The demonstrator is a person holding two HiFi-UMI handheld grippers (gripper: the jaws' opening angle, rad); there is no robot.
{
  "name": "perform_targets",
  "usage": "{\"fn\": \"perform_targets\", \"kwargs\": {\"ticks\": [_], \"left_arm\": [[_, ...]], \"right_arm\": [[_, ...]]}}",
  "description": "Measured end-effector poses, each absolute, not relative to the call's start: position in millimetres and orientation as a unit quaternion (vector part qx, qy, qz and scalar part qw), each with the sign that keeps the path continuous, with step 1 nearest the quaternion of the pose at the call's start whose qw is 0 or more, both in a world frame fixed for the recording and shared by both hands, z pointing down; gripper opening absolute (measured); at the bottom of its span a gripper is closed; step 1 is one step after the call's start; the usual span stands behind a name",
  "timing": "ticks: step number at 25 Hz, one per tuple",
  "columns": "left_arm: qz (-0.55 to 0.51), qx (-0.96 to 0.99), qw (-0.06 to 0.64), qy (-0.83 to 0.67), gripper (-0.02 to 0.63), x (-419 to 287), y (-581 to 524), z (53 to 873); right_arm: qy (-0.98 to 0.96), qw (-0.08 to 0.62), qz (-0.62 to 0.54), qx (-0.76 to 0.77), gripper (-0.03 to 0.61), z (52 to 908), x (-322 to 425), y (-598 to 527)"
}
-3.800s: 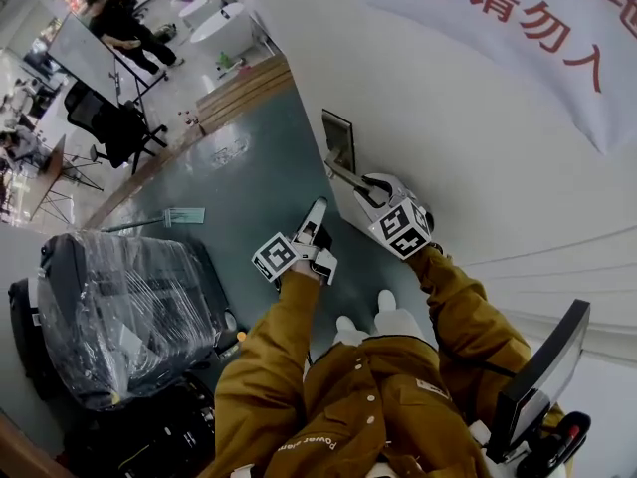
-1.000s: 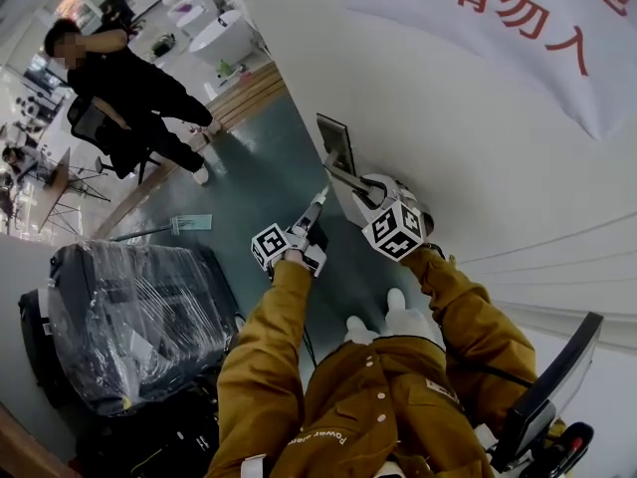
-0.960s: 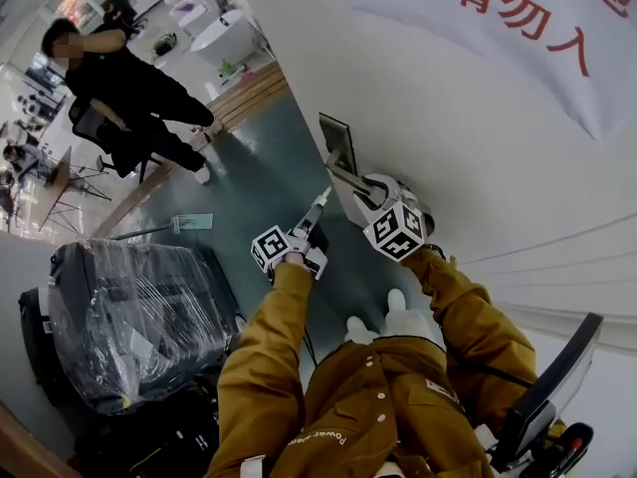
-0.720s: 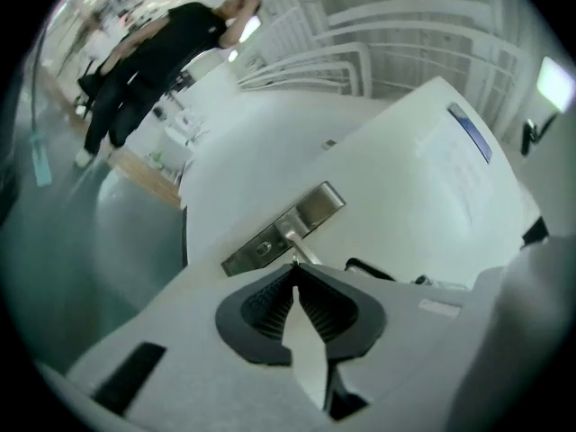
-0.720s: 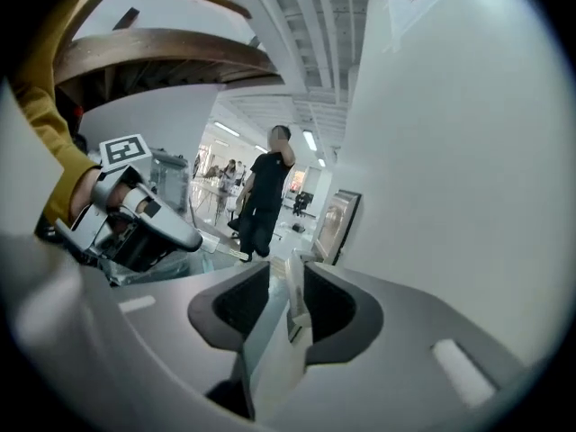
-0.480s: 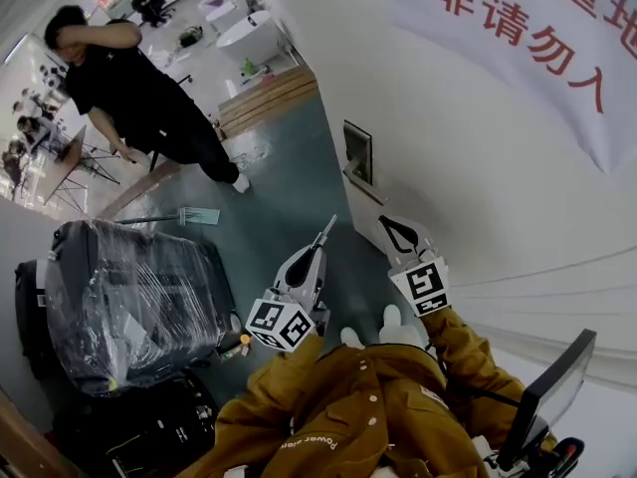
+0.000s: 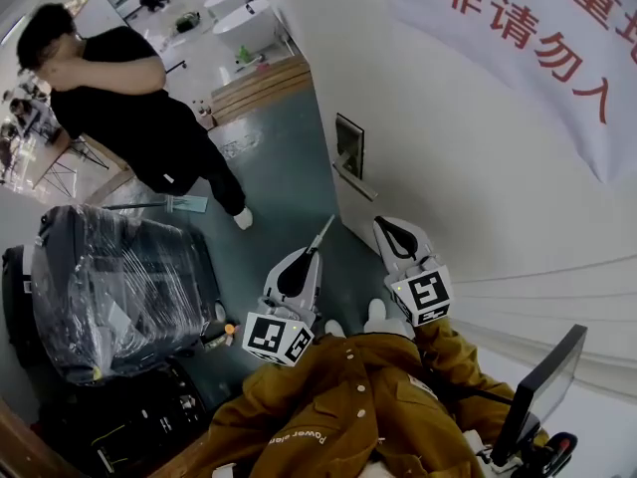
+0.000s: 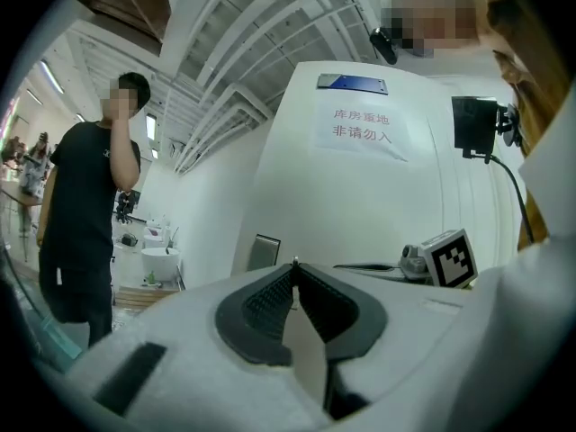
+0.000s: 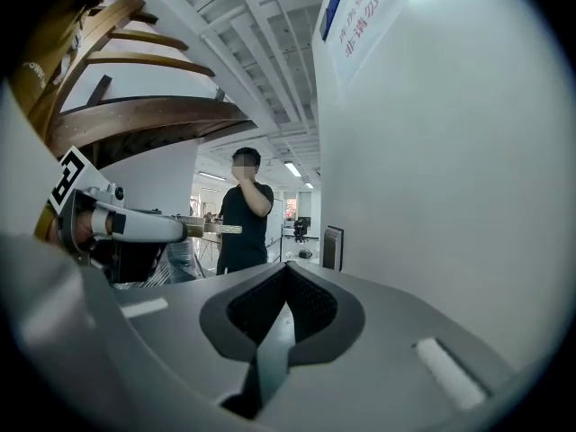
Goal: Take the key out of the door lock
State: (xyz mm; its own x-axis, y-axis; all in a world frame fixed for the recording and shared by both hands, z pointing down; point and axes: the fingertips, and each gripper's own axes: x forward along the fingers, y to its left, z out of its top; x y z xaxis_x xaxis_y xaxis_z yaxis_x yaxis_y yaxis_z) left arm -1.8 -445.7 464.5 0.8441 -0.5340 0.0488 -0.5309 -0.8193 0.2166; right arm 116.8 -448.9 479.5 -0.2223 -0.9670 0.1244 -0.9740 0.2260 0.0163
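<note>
— What is new with us?

— We pulled both hands back. A moment ago our left gripper [image 7: 313,251] and right gripper [image 7: 377,221] were up at the door lock [image 7: 349,145]. Now they sit low in the middle of the head view, close to our coat.

— And the key?

— The key [image 9: 216,229] came with us. The left gripper's jaws are squeezed on it, and it sticks out past their tips (thin and flat, easy to miss). So it is out of the lock. We think the job is as good as done.

— And the other one?

— Its jaws have just been closing. Now they are pressed together with nothing in them.

— Is there room to move?

— Some. The door [image 7: 398,157] fills the right side, just beside the right gripper. The handle [image 7: 354,180] pokes out just below the lock, so we should not swing up into it. A person in black [image 7: 129,98] has walked nearer at the upper left. A wrapped case [image 7: 109,287] sits at the lower left. The bare floor [image 7: 284,167] between them is our free space.
</note>
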Motion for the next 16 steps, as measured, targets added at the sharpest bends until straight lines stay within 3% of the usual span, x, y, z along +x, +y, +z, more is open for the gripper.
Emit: {"fn": "perform_targets", "kwargs": {"ticks": [16], "left_arm": [[0.006, 0.951, 0.123, -0.285, 0.02, 5, -436, 471]], "right_arm": [[-0.789, 0.047, 0.037, 0.612, 0.005, 476, 112, -441]]}}
